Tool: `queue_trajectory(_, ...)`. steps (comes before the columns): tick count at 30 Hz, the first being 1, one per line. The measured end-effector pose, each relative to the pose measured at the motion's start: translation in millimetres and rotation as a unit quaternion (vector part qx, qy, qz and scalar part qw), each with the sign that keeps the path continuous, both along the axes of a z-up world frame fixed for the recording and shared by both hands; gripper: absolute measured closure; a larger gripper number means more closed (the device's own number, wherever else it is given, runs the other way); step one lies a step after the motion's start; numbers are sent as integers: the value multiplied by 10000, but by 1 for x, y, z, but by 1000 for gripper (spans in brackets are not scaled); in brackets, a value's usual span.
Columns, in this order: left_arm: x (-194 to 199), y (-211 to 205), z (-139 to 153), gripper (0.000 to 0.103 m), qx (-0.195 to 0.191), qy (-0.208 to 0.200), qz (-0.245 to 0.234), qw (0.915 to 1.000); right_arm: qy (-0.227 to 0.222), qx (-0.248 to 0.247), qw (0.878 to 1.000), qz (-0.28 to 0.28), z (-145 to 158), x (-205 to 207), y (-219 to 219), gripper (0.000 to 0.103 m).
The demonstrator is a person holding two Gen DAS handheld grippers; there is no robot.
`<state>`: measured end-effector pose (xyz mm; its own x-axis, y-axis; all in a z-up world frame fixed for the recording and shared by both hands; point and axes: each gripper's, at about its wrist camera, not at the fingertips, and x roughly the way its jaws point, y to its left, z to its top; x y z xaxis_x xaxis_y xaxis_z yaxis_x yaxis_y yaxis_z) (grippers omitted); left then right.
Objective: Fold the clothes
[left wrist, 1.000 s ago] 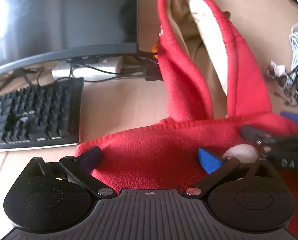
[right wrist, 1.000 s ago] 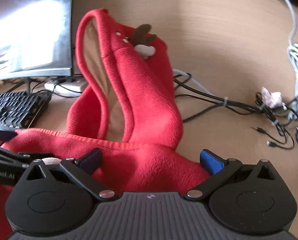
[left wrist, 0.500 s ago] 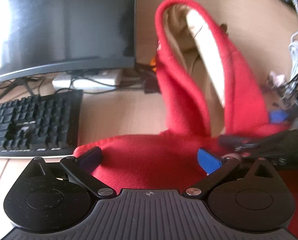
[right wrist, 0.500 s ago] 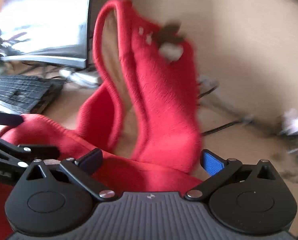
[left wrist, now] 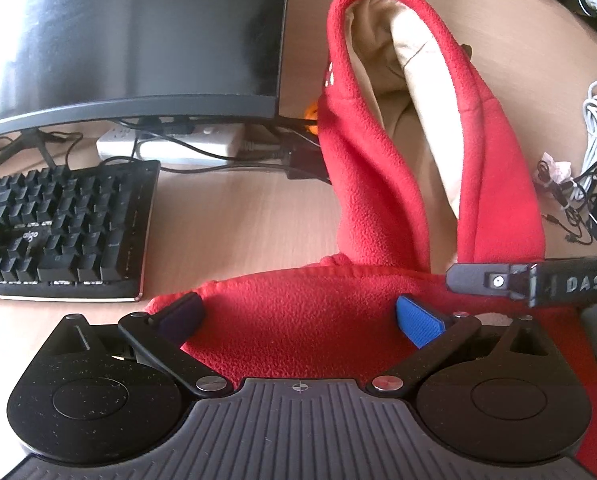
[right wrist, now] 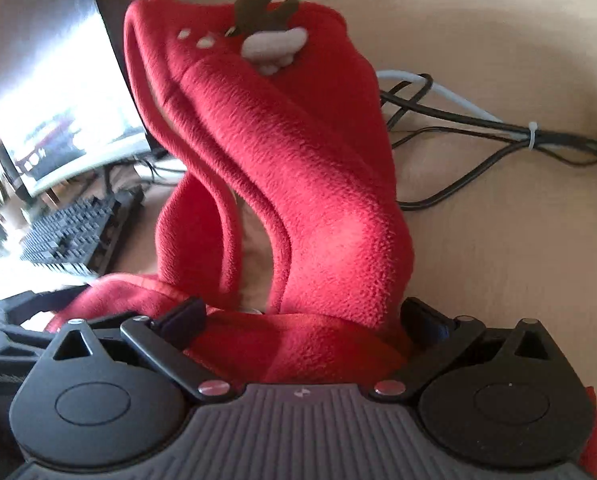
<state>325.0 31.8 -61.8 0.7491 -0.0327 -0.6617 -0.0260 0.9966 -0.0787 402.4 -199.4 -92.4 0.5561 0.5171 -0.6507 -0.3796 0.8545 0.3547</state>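
here, one red hooded garment — two grippers, left and right, fingers wide around it.

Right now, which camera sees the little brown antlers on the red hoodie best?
The right wrist view. The brown antlers sit in plain sight on the outside of the red hoodie, above a white patch. The left wrist view looks into the cream lining and catches only a dark sliver at the hood's edge.
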Motion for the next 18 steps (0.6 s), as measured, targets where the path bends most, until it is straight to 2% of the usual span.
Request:
queue_trajectory(2, 0, 0, -1, 0, 0, -23, 5, 10000, 16, 102, 9999, 1, 0, 0, -4, 0)
queue_trajectory(18, -10, -3, 1, 0, 33, -193, 46, 9998, 10, 16, 10000, 13, 4, 2, -2, 0)
